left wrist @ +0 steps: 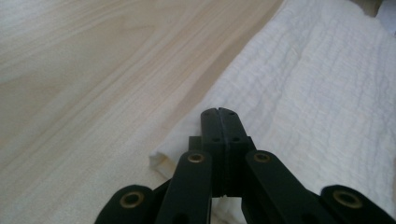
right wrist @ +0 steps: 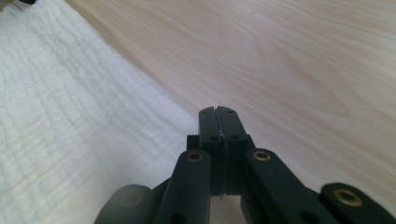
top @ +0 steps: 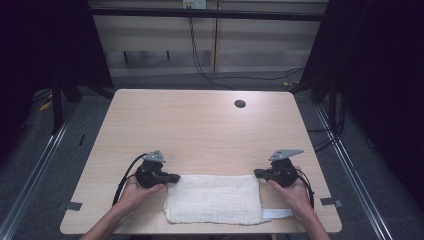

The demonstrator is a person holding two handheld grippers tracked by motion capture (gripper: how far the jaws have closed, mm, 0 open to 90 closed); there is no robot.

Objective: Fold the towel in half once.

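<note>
Both pairs of fingers were pressed together with nothing between them. In the left gripper view, the left gripper (left wrist: 219,111) had its tips over the near-left corner of the towel (left wrist: 322,93), low above the cloth; whether they touched it was hard to tell from that angle. In the right gripper view, the right gripper (right wrist: 219,109) stood just past the towel's (right wrist: 60,116) edge, tips over bare counter (right wrist: 303,60) with the cloth lying to its left in that view.

From above, the towel (top: 212,198) lay flat near the front edge of the counter (top: 200,125), its long axis running from side to side between the two hands. The left gripper (top: 172,177) sat at the far left corner, the right gripper (top: 257,173) at the far right corner, each about equally near its own end. A white strip (top: 276,214) stuck out from under the towel's right end, by the right hand (top: 295,192).

Judged from this, each pair of fingers would need to part before taking its corner, since the cloth lay inward from both.
</note>
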